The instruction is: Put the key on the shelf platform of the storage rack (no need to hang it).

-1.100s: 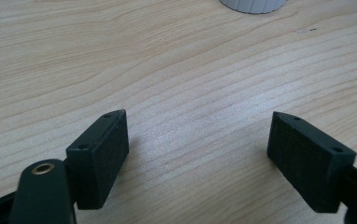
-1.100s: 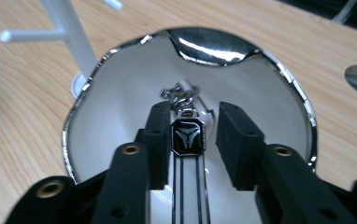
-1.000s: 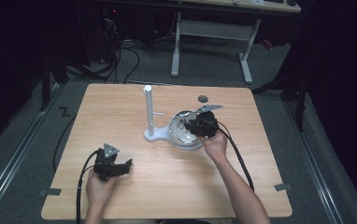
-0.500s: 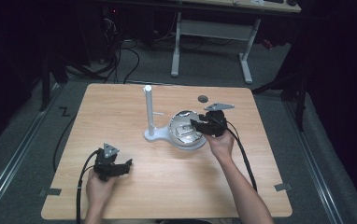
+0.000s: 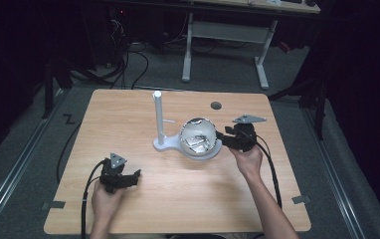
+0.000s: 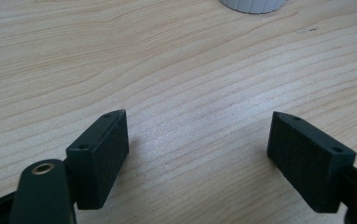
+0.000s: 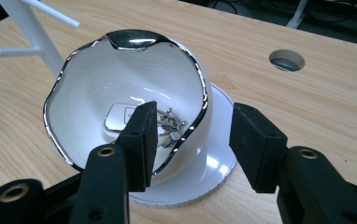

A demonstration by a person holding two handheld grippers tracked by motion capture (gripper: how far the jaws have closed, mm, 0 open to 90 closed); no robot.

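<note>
A white bowl (image 5: pixel 198 138) with a shiny silver rim sits on the round white base (image 7: pixel 219 161) of a stand, mid-table. Small metal pieces (image 7: pixel 120 115) lie in its bottom. My right gripper (image 5: pixel 224 137) is at the bowl's right side and is open. In the right gripper view its (image 7: pixel 193 140) jaws straddle the bowl (image 7: pixel 97 79) wall, one inside and one outside, neither clearly touching it. My left gripper (image 5: pixel 128 178) rests open near the front left of the table. In the left gripper view it (image 6: pixel 197 121) has bare wood between its jaws.
The stand's upright white post (image 5: pixel 157 117) with thin side pegs (image 7: pixel 50 11) rises just left of the bowl. A round cable hole (image 5: pixel 216 105) lies in the tabletop behind the bowl. The ribbed base edge (image 6: pixel 253 4) is far ahead of the left gripper. Cables trail off the table's front.
My right gripper has moved right, from over the bowl to its right rim. The left gripper has stayed put.
</note>
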